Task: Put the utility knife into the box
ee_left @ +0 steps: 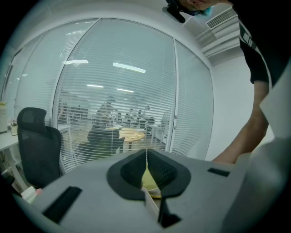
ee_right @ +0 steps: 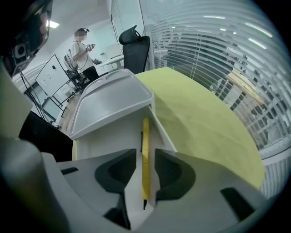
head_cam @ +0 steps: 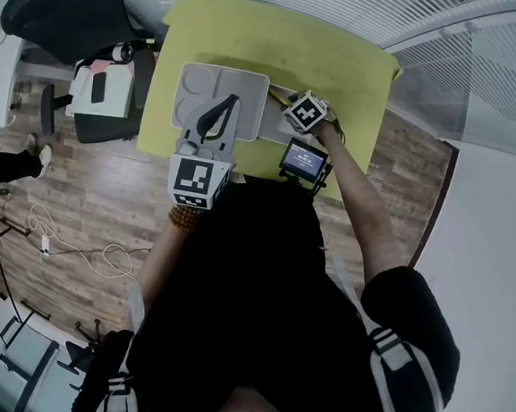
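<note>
Two grippers up, both over the yellow-green table [head_cam: 333,64]. We see the right gripper [ee_right: 145,159] angled down into the white box [ee_right: 107,145], jaws spread. The utility knife [ee_right: 145,136] sits between them, on edge, and the pads are not pressing on it: a clear gap on its left, a thinner one on its right. The knife is already inside the box, lying along the wall on the table side, its length in line with the jaws.

The right forearm [head_cam: 357,200] is bare and reaches forward from the shoulder with the elbow bent; the marker cube [head_cam: 305,112] sits at the box's right edge, with a small lit screen [head_cam: 303,160] just behind it.

The left gripper [head_cam: 223,108] is held over the near-left part of the box, pointing away from the person. Its own view looks nearly level at a glass wall with blinds [ee_left: 127,91], so it is not tipped down. Its jaws are pressed together, with nothing between them. A bead bracelet [head_cam: 185,217] sits on that wrist.
</note>
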### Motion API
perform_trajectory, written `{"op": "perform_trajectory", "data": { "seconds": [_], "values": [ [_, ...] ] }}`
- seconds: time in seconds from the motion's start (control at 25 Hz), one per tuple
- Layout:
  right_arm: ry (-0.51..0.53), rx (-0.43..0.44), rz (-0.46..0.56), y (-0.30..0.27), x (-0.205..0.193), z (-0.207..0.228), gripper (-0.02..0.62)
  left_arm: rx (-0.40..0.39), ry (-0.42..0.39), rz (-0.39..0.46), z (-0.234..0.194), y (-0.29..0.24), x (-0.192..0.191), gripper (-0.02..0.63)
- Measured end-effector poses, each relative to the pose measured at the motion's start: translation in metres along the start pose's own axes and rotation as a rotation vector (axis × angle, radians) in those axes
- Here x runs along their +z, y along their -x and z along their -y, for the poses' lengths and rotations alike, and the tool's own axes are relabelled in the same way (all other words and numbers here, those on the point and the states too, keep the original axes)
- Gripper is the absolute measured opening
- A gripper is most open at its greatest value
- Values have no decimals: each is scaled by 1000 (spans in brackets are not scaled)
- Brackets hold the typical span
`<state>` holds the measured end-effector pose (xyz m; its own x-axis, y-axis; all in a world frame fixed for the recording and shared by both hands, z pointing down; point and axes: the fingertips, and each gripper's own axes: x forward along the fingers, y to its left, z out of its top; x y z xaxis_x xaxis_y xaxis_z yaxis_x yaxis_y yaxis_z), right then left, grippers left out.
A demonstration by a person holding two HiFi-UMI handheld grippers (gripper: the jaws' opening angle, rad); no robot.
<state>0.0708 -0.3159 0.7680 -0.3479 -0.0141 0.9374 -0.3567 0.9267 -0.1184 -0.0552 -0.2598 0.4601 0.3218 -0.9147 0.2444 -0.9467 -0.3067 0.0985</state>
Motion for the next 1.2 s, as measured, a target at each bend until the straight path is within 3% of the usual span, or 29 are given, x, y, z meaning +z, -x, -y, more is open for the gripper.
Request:
{"op": "perform_trajectory", "data": {
  "seconds": [1.2],
  "values": [
    [21, -102, 283, 107, 49, -1, 103, -122, -61, 52, 23, -10, 21, 18]
  ]
}}
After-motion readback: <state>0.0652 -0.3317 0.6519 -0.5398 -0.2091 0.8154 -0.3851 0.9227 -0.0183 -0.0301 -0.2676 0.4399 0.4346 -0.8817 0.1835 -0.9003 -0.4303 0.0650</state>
